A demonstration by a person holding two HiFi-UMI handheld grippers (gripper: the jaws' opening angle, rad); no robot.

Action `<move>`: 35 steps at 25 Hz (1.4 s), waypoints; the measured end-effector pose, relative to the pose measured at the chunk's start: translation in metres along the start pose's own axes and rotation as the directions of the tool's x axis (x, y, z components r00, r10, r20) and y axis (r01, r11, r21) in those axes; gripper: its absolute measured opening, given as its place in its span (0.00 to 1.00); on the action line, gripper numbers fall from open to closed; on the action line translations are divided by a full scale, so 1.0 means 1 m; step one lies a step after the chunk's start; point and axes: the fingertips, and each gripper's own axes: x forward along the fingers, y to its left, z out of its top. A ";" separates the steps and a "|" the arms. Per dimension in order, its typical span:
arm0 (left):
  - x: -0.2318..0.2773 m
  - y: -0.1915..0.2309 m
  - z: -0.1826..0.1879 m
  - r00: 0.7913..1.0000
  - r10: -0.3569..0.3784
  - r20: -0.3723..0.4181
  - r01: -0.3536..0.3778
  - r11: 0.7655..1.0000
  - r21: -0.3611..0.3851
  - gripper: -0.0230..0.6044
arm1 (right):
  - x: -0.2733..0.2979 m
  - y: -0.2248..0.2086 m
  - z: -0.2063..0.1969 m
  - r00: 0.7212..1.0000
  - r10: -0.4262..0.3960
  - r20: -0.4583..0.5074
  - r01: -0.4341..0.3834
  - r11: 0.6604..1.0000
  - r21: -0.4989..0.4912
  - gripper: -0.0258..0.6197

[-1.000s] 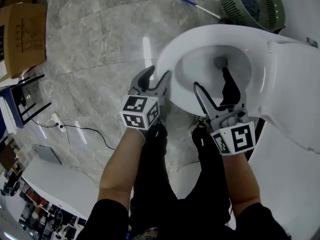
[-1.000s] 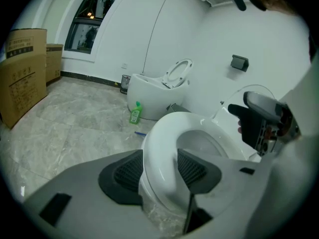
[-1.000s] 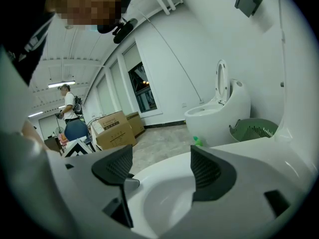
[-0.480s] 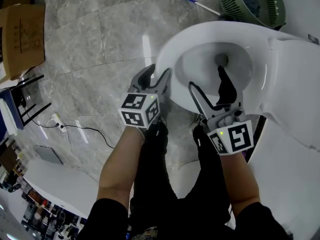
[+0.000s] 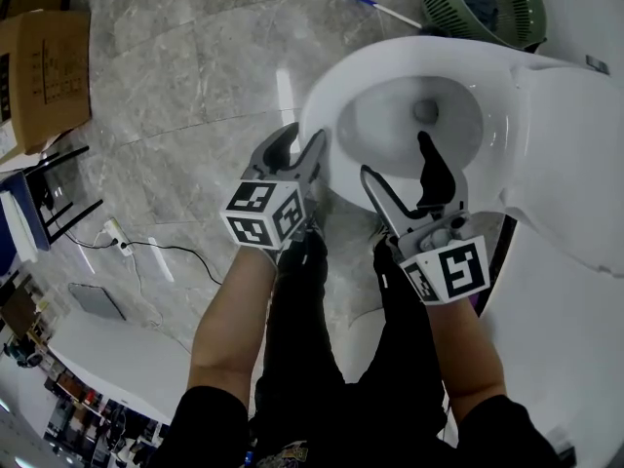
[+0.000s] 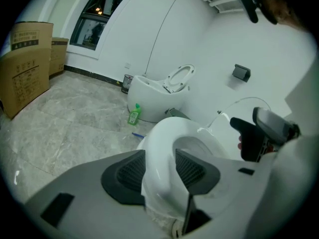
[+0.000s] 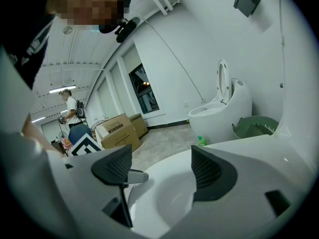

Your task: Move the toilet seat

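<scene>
The white toilet seat point(image 5: 409, 58) rings the bowl at the upper right of the head view. My left gripper point(image 5: 303, 142) straddles its front left edge. Its jaws have just been closing, and in the left gripper view point(image 6: 159, 168) the seat rim point(image 6: 167, 133) fills the gap and touches both pads. My right gripper point(image 5: 397, 159) spans the front edge, one jaw outside and the black jaw inside the bowl. In the right gripper view point(image 7: 162, 168) the seat point(image 7: 159, 195) lies between both pads.
A green basket point(image 5: 487, 3) and a blue-white stick point(image 5: 380, 8) lie on the floor beyond the toilet, whose raised lid point(image 5: 570, 154) is at the right. Left stand a cardboard box point(image 5: 44, 66), a black rack point(image 5: 49, 198) and a cable point(image 5: 146, 252). A second toilet point(image 6: 149, 96) stands by the far wall.
Both grippers have moved slightly up the picture along with the seat's front edge. The left jaws have narrowed onto the rim.
</scene>
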 end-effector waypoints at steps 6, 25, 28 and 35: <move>-0.023 -0.024 0.027 0.999 -0.023 0.047 0.023 1.000 -0.010 0.31 | -0.014 0.018 -0.002 0.997 0.041 -0.061 -0.046 0.996 -0.075 0.67; -0.075 -0.091 0.084 0.974 -0.146 0.171 0.136 0.989 0.066 0.32 | -0.015 0.074 -0.063 0.956 -0.112 -0.269 -0.103 0.734 -0.671 0.71; -0.080 -0.101 0.093 0.970 -0.161 0.180 0.147 0.985 0.087 0.32 | -0.022 0.070 -0.051 0.956 -0.151 -0.252 -0.051 0.760 -0.648 0.71; -0.100 -0.134 0.109 0.962 -0.243 0.127 0.212 0.953 0.219 0.34 | -0.039 0.070 -0.023 0.948 -0.194 -0.254 -0.011 0.774 -0.633 0.73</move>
